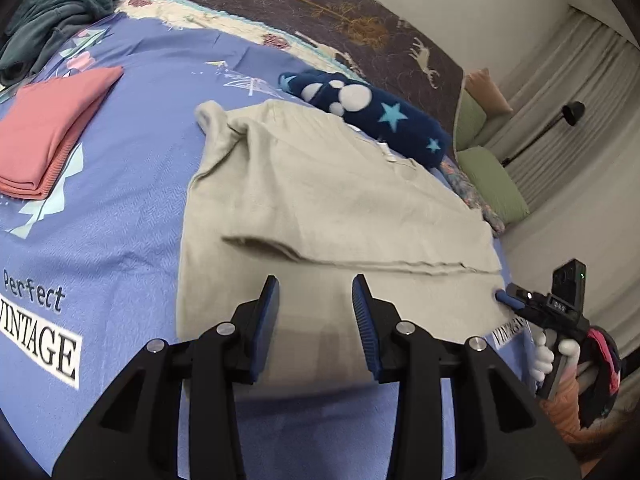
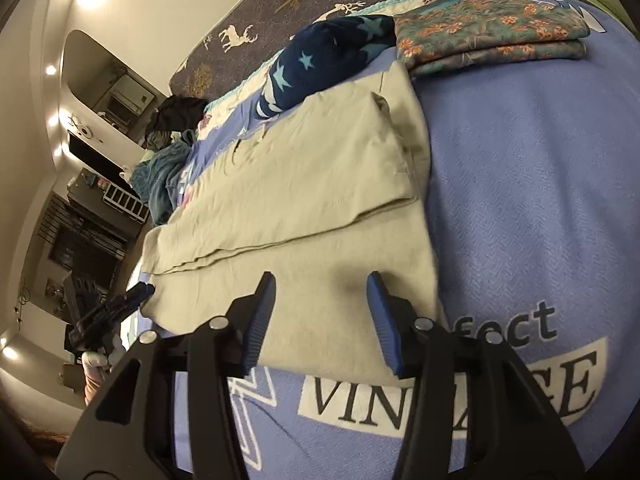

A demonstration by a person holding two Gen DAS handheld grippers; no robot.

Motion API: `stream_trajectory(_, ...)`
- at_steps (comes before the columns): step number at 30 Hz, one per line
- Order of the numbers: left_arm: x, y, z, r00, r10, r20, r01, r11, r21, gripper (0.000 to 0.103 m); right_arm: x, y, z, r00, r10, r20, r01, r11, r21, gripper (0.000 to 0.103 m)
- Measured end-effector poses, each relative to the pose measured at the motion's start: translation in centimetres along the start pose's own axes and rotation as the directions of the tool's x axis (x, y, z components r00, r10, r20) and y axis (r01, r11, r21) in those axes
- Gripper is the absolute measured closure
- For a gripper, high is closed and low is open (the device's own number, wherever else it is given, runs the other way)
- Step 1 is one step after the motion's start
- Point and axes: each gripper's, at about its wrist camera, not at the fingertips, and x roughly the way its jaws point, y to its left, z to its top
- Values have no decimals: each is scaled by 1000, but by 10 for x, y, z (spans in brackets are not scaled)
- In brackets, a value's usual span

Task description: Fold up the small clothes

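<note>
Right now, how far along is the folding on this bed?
Done: a pink garment and a floral garment lie folded on the blue blanket. In hand: the beige shirt is part-folded, one layer turned over; left gripper and right gripper are open over its near edge, holding nothing. Left: finishing that shirt, then the star-print fleece and the teal heap.
</note>
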Motion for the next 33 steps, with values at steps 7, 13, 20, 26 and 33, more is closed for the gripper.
stream_trajectory(7, 26, -18, 41, 999, 11, 36, -14, 997, 79, 64, 24, 17, 19, 998, -54, -15, 53, 994, -95, 51)
stream_trajectory(13, -1, -29, 112, 962, -47, 268, 40, 999, 31, 55, 12, 32, 78, 985, 18, 171, -2, 995, -95, 51)
stream_trajectory(20, -31, -33, 120, 932, 38, 360, -80, 991, 104, 46, -14, 43, 95, 961, -35, 274, 91, 976, -196, 50)
stream_trajectory(26, 0, -1, 86, 965, 169, 201, -201, 968, 149, 46, -12, 42, 59, 958, -183, 222, 261, 876, -405, 46)
stream_trajectory(33, 47, 3, 89, 956, 273, 107, -292, 921, 256, 40, 47, 63, -3, 865, -457, 207, 432, 470, -770, 34)
